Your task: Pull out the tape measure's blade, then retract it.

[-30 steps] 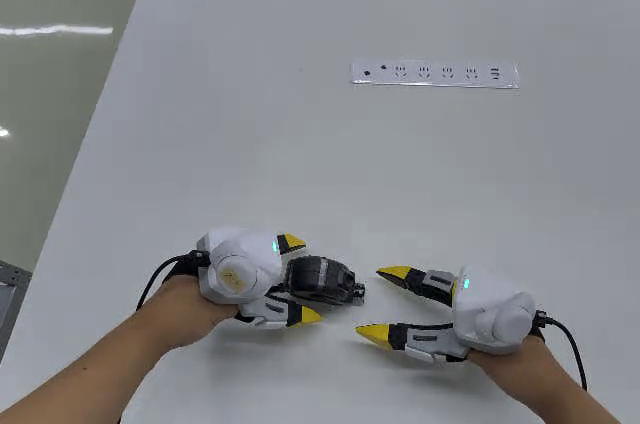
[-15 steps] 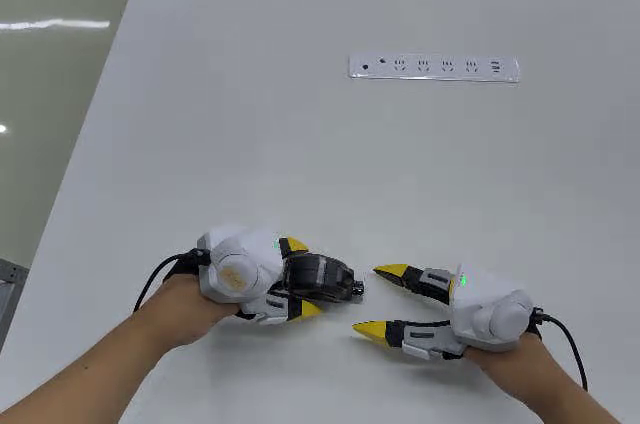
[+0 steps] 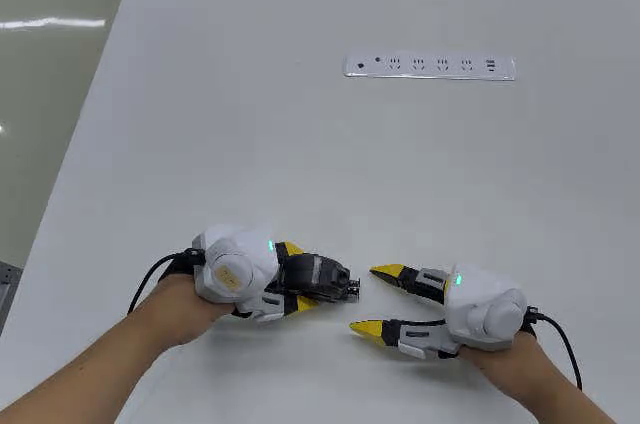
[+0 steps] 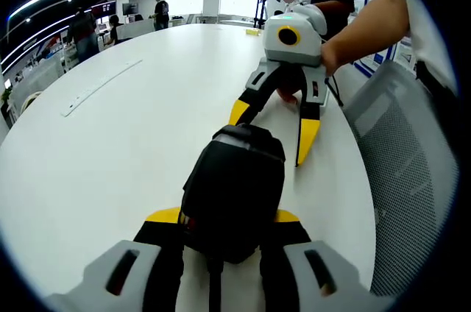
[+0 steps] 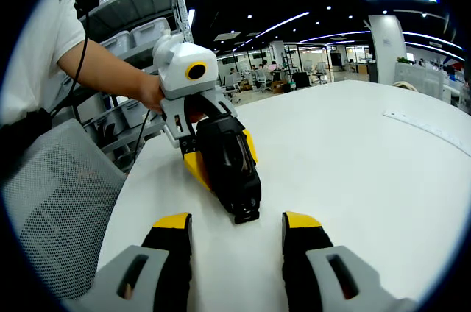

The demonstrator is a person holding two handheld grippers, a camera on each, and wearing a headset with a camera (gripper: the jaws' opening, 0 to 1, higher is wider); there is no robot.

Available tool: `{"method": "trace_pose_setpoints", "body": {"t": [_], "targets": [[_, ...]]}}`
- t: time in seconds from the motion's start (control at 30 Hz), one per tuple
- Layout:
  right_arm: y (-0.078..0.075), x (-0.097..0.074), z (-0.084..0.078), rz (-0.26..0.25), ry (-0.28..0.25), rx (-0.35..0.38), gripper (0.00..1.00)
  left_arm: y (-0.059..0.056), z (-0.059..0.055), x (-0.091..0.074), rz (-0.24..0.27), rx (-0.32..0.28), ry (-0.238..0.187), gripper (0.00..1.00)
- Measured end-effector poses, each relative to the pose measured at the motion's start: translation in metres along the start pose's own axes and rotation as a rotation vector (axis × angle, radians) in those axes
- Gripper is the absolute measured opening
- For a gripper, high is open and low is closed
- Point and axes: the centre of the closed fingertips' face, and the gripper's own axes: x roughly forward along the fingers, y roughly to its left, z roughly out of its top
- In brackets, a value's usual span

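Our left tool (image 3: 299, 276) clamps the tape measure (image 3: 324, 279) on the table (image 3: 400, 174); our right tool (image 3: 370, 299) rests nearby, jaws apart.

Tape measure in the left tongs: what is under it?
The white table lies below the tape measure, clamped in the left tongs. Its body covers the underside, so I cannot tell whether it touches the table.
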Motion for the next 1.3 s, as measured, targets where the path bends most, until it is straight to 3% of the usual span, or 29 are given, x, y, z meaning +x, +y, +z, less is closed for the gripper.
{"method": "trace_pose_setpoints", "body": {"t": [0.43,1.03,1.3], "targets": [[0.001,0.003,-0.003,0.004,0.006,-0.013,0.47,0.000,0.000,0.000,0.000,0.011,0.004,0.36],[-0.009,0.009,-0.001,0.030,-0.003,-0.126,0.33,0.000,-0.002,0.000,0.000,0.016,0.022,0.35],[-0.011,0.010,-0.001,0.042,-0.010,-0.141,0.29,0.000,-0.003,0.000,0.000,0.030,0.033,0.35]]}}
